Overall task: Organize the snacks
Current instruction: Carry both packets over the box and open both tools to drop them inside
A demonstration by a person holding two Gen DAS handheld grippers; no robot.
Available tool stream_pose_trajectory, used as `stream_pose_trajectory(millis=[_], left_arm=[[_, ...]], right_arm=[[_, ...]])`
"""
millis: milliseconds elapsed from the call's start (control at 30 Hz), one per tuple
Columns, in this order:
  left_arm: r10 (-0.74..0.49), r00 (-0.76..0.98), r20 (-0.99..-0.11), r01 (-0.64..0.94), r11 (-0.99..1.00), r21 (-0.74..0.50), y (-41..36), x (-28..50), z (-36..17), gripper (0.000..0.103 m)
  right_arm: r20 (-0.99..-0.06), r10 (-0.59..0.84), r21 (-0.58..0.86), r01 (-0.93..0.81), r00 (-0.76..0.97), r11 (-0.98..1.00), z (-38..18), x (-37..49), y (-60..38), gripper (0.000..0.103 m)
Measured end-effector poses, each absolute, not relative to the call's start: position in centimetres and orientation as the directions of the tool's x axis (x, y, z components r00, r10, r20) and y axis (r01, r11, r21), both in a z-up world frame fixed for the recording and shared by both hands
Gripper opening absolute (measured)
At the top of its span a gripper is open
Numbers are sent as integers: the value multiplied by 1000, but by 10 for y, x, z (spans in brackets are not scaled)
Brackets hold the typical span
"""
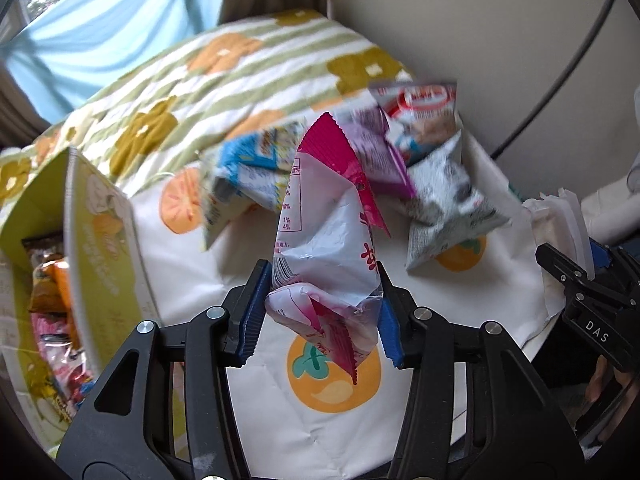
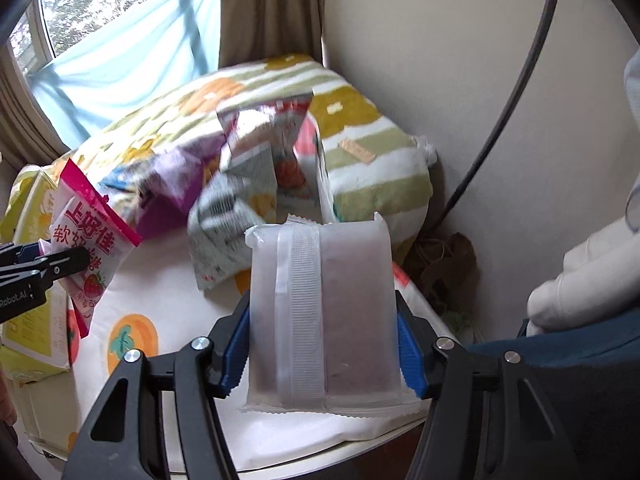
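A flowered blanket [image 1: 168, 92] lies below a blue curtain [image 2: 120, 40], beside a black cable [image 2: 516, 92].

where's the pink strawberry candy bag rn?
Pink strawberry candy bag is clamped in the left gripper, held above the persimmon-print cloth, right of the green box.

Between the left tongs [image 1: 322, 312], a glossy, crinkled plastic candy packet [image 1: 328, 240]; between the right tongs [image 2: 324, 344], a matt, frosted plastic pouch [image 2: 324, 312]. Beyond both, a soft woven cloth cushion [image 2: 360, 152].
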State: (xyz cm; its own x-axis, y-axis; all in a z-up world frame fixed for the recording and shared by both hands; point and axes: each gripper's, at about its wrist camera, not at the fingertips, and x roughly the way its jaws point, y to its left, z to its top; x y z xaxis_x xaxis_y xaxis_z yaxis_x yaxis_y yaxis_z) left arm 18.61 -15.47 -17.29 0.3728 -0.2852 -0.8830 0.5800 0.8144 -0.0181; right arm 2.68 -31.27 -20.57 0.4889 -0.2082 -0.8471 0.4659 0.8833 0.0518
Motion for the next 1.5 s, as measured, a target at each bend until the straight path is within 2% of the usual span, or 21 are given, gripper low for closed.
stream_pose_trajectory(millis=[233, 500, 767, 1100, 1367, 1433, 1467, 1500], left_arm=[[-259, 500, -827, 445, 895, -12, -125, 204, -129, 45], [-127, 635, -762, 216, 976, 17, -44, 215, -82, 45], [-51, 668, -743, 78, 997, 2, 52, 236, -70, 45], [-70, 642, -764, 74, 997, -28, 139, 284, -90, 45], [-134, 524, -841, 137, 988, -72, 165, 328, -140, 45], [-135, 499, -856, 144, 987, -72, 169, 334, -149, 53], [-142, 487, -862, 151, 986, -76, 170, 336, -154, 65], [-145, 483, -864, 154, 985, -79, 172, 336, -156, 83]], right_arm=[[-787, -165, 41, 317, 594, 947, -166, 59, -299, 58], [-731, 53, 93, 22, 680, 995, -135, 124, -248, 58], [-694, 231, 130, -197, 682, 972, -109, 172, -154, 58], [-719, 305, 178, -258, 625, 950, -109, 239, -54, 58], [-776, 255, 164, -206, 577, 965, -134, 273, -6, 58], [-789, 236, 154, -189, 567, 970, -140, 279, 0, 58], [-793, 227, 149, -182, 565, 972, -142, 281, 2, 58], [-797, 218, 141, -177, 563, 974, -145, 282, 4, 58]])
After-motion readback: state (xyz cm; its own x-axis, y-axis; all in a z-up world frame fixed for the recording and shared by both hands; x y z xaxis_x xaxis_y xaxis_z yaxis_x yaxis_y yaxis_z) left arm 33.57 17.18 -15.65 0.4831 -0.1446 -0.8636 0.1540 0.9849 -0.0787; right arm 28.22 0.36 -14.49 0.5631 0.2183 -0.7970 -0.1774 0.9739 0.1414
